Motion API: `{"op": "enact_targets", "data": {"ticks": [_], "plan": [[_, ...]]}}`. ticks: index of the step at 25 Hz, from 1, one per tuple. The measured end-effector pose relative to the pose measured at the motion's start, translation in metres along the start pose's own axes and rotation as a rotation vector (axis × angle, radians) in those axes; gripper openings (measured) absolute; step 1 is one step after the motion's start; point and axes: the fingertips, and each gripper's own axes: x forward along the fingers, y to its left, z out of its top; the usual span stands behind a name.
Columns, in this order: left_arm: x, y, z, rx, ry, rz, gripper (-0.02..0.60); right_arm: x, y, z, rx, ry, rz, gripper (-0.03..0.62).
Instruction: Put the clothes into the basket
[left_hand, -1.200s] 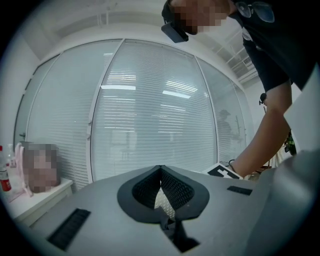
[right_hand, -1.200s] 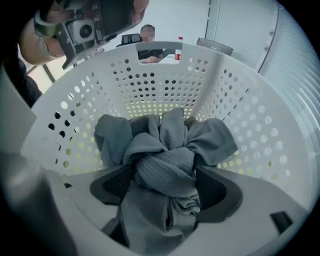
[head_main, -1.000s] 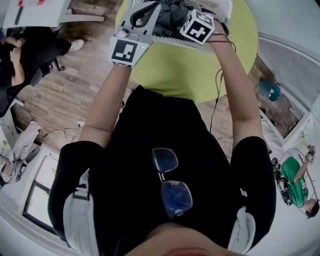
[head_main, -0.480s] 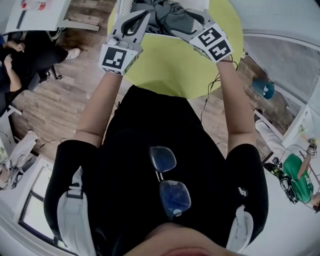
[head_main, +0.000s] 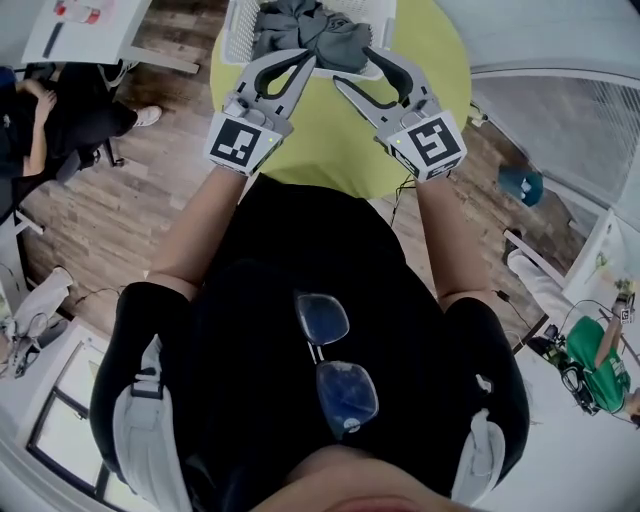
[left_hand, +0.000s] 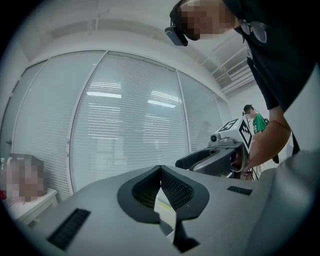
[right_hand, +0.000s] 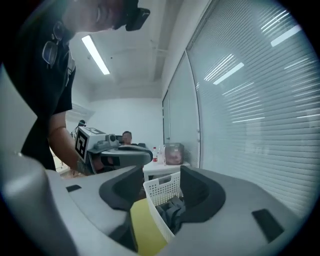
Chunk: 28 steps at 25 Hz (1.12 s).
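The white plastic lattice basket (head_main: 238, 30) stood at the far side of the round yellow-green table (head_main: 325, 135). The dark grey crumpled clothes (head_main: 310, 28) lay inside it, heaped up to its rim. A person in a black shirt held both tools in front of the chest, above the near part of the table, and both pointed towards the basket. The left gripper (left_hand: 160, 171) had its jaws together, with the tips touching each other and nothing between them. The right gripper (right_hand: 161, 174) had its jaws clearly apart. They had just been closing, but the pads pressed on nothing. Through the gap between them, one corner of the basket showed, with the clothes in it. The two grippers were near each other without touching, and their tips were close to the front rim of the basket. A pair of glasses (head_main: 335, 360) hung at the collar of the shirt.
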Motion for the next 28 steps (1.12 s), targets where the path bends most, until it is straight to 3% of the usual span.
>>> {"op": "enact_targets", "data": {"ticks": [5, 7, 28], "plan": [[-0.003, -0.02, 0.008, -0.004, -0.01, -0.025, 0.011, -0.022, 0.004, 0.018, 0.022, -0.122, -0.05, 0.085], [-0.005, -0.027, 0.01, -0.004, -0.014, -0.031, 0.011, -0.03, 0.009, 0.019, 0.024, -0.148, -0.053, 0.041], [-0.01, -0.031, 0.009, -0.001, -0.02, -0.087, 0.011, -0.029, 0.014, 0.021, -0.027, -0.135, -0.044, 0.025]]}}
